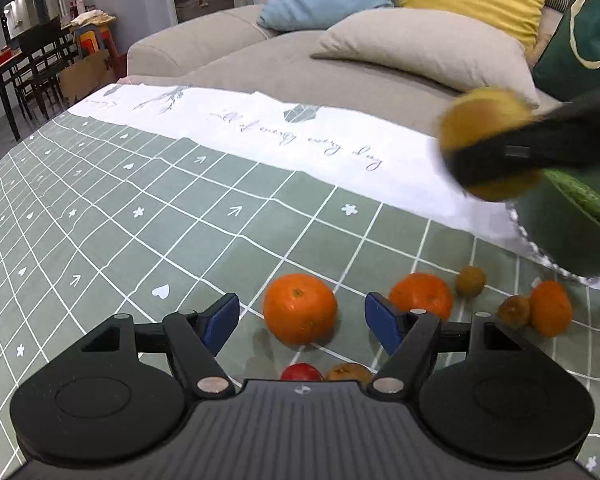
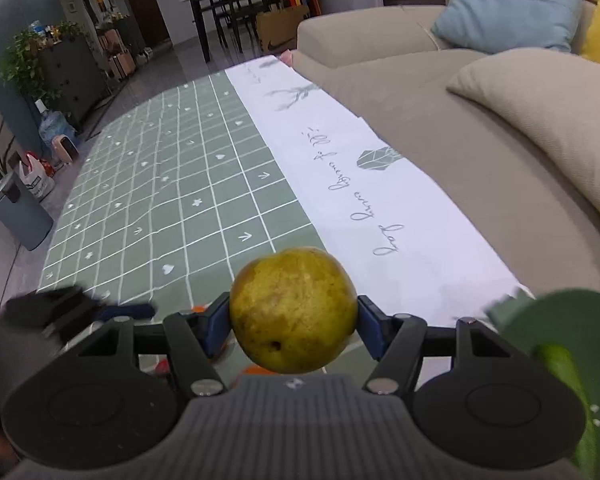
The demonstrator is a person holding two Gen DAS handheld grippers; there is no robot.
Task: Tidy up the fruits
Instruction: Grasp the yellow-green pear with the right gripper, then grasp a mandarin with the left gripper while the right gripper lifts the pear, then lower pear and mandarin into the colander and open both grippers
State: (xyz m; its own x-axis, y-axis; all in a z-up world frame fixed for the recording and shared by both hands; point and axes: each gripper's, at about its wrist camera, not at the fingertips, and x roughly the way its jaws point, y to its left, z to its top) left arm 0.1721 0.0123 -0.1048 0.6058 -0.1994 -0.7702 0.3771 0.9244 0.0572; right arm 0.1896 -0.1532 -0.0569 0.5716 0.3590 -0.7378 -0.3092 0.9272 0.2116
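My right gripper is shut on a yellow-green round fruit, held above the table; the left wrist view shows that fruit blurred at the upper right, over a dark green bowl. My left gripper is open and low over the table, and an orange lies between its blue pads without touching them. Two more oranges, two small brown kiwis, a red fruit and a brown fruit lie close by.
The green bowl holds a long green vegetable. A green checked tablecloth covers the table, with a white cloth strip along its far edge. Behind it stands a beige sofa with cushions.
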